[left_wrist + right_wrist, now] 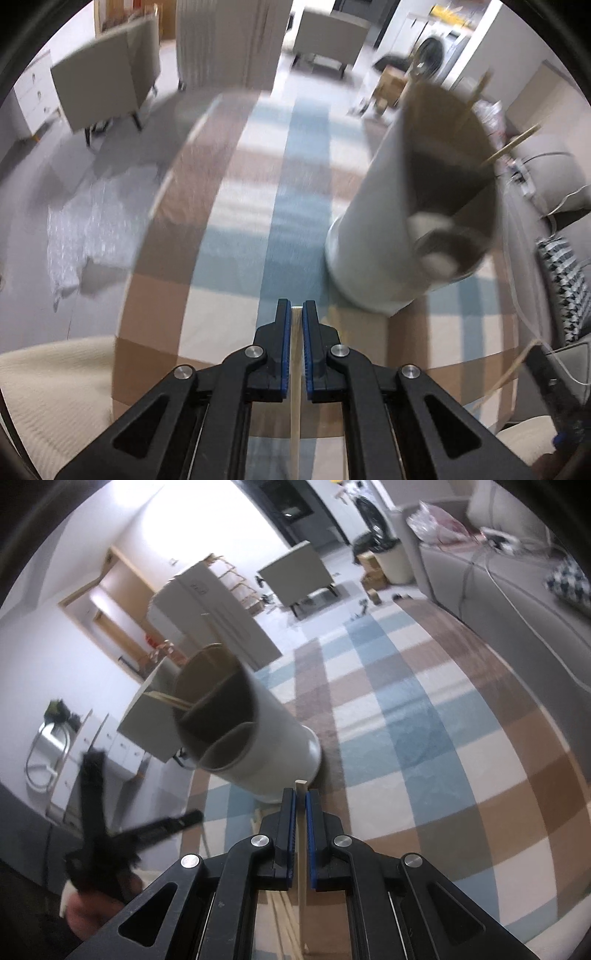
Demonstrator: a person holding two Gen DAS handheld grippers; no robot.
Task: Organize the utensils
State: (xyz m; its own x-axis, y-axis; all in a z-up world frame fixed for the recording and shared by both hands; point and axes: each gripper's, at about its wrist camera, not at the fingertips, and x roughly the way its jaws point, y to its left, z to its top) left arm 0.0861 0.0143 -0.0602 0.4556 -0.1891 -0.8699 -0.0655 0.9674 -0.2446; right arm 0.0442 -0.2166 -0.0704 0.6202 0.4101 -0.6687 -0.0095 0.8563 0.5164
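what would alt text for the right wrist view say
The right gripper is shut on a wooden chopstick, just short of a white utensil holder with chopsticks inside, standing on a checked tablecloth.

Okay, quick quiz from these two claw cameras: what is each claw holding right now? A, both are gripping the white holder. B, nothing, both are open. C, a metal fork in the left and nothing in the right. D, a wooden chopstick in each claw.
D: the left claw is shut on a pale wooden chopstick, and the right claw is shut on another chopstick, with the white holder standing apart on the checked cloth.
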